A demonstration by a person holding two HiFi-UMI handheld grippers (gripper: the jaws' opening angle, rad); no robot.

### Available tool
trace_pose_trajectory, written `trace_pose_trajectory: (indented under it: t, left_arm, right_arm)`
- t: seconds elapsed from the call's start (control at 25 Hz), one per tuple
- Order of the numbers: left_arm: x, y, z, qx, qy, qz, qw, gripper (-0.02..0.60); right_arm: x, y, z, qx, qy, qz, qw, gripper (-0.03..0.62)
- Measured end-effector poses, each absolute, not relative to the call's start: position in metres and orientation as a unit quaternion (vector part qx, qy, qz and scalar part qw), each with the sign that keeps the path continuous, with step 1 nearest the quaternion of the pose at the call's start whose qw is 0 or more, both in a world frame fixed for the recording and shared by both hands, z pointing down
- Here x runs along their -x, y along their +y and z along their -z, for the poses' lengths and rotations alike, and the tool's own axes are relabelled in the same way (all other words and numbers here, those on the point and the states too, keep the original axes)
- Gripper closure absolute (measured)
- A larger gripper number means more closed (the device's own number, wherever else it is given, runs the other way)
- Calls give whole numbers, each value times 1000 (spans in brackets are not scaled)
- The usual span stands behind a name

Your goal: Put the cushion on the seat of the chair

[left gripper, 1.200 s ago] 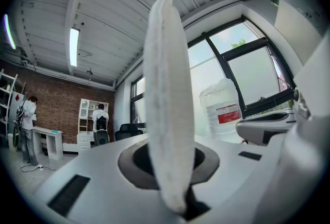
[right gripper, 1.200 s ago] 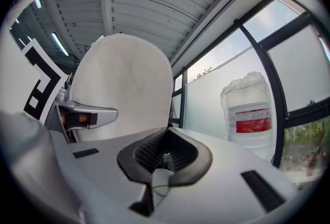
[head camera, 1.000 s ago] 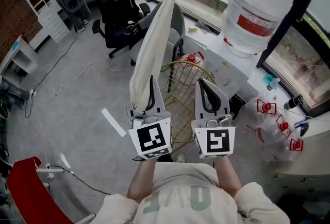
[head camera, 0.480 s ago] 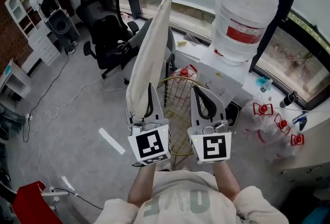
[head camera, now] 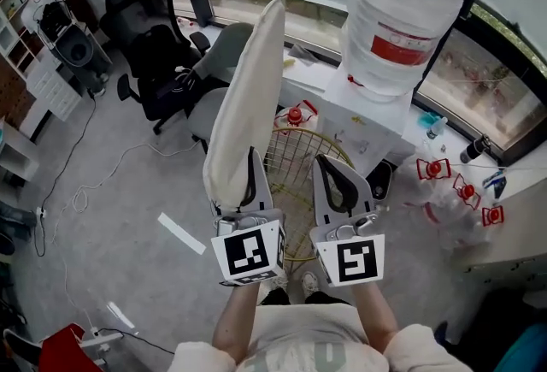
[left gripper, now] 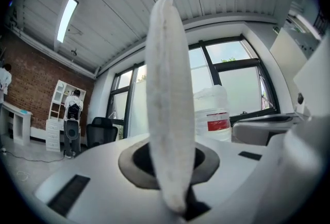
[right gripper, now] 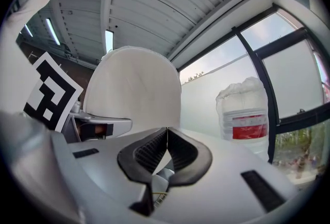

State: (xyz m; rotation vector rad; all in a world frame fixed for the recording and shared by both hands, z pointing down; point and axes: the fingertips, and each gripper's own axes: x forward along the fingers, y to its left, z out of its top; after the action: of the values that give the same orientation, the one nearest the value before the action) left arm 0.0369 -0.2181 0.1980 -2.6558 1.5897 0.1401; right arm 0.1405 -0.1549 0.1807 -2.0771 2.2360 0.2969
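A cream cushion (head camera: 248,97) stands on edge, rising from my left gripper (head camera: 244,167), which is shut on its lower rim. In the left gripper view the cushion (left gripper: 170,89) fills the middle, pinched between the jaws of the left gripper (left gripper: 174,171). My right gripper (head camera: 327,165) hangs beside it, shut and empty; its pads (right gripper: 154,148) meet with nothing between them, and the cushion (right gripper: 134,89) shows broadside at its left. A grey chair (head camera: 209,75) stands just beyond the cushion, partly hidden by it. A black office chair (head camera: 154,50) is further left.
A white water dispenser with a large bottle (head camera: 402,20) stands at the right by the window. A gold wire basket (head camera: 299,169) sits on the floor under the grippers. Cables (head camera: 81,191) and a white strip (head camera: 181,233) lie on the floor at the left; white shelves (head camera: 43,54) stand far left.
Both grippers and the held cushion have advanced toward the grey chair and window. The grip on the cushion is unchanged; the right gripper stays shut.
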Motion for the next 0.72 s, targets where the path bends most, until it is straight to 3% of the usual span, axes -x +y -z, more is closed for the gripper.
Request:
trace_pose_trajectory:
  t: [0.28, 0.72]
  left_arm:
    - [-54, -243, -269, 884, 445, -92, -106, 523]
    - [-51, -239, -488, 856, 395, -87, -323, 525]
  right_arm:
    - [-167, -176, -243, 696, 716, -54, 11, 577]
    - [-176, -171, -405, 692, 718, 60, -42, 577]
